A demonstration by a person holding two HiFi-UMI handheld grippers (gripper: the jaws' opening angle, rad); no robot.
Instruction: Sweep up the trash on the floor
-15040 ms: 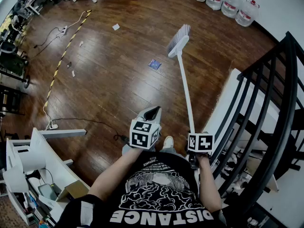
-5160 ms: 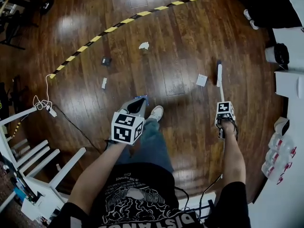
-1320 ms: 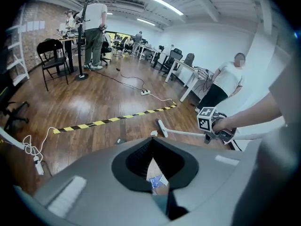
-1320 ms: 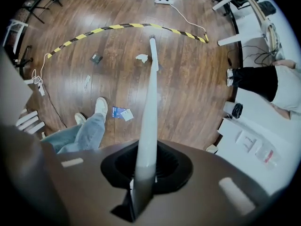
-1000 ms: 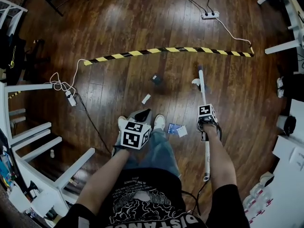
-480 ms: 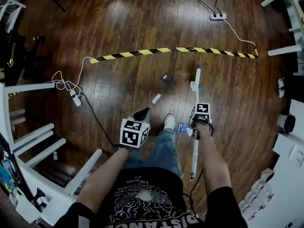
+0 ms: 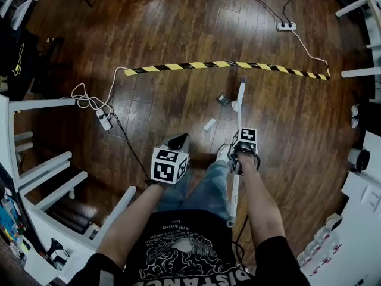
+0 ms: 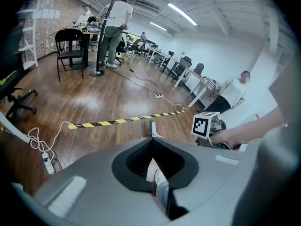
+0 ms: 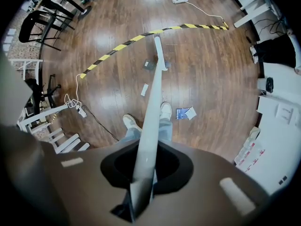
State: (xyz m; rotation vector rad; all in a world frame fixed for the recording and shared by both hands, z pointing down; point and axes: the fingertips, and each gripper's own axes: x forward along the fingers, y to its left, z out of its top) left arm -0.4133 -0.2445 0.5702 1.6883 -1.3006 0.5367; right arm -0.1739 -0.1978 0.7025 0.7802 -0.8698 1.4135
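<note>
My right gripper (image 7: 240, 155) is shut on a long white broom handle (image 9: 153, 100), which runs forward and down to the floor near the striped cable cover. Beside the broom's lower end lie a small dark square of trash (image 7: 223, 99) and a white scrap (image 7: 209, 124); both also show in the right gripper view, the dark square (image 9: 147, 64) and the scrap (image 9: 144, 89). A blue wrapper (image 9: 181, 113) and a white paper (image 9: 191, 112) lie by the person's shoe. My left gripper (image 7: 177, 140) hangs over the legs, shut, with nothing in it.
A yellow-and-black cable cover (image 7: 226, 65) crosses the wooden floor ahead. Power strips (image 7: 286, 26) (image 7: 105, 120) and cords lie on the floor. White furniture frames (image 7: 47, 177) stand at the left, more white furniture at the right edge. People and desks fill the far room.
The right gripper and broom have drawn in toward the legs, and the dark square and white scrap now lie close beside the broom's lower end. The left gripper has hardly moved.
</note>
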